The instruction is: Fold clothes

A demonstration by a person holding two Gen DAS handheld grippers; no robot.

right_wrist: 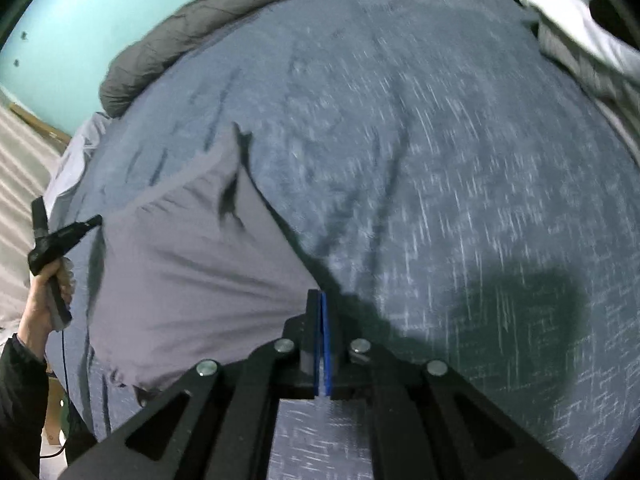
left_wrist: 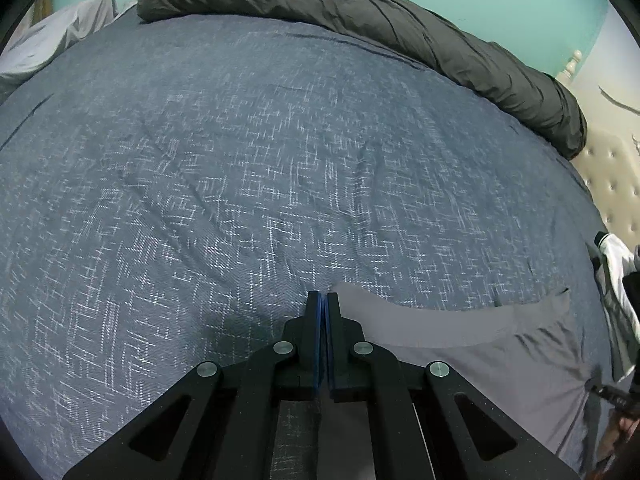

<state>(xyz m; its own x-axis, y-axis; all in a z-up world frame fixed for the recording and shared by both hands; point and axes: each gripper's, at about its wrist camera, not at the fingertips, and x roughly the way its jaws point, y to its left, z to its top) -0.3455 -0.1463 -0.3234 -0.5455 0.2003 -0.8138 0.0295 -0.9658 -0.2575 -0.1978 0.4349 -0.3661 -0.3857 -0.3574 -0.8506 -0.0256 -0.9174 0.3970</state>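
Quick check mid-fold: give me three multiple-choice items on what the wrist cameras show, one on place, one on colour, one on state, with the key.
1. Where does the grey garment lie?
A. on the blue bedspread
B. on the floor
C. on a chair

2. What colour is the rolled blanket at the far edge?
A. red
B. dark grey
C. white

3. How do the right gripper fingers stand?
A. wide open
B. half open
C. shut

Key: A, the bedspread shows all around it; B, it looks charcoal against the teal wall; C, no gap shows between them.

Open blue bedspread [left_wrist: 240,160] ahead, dark rolled duvet [left_wrist: 400,28] bounding far edge
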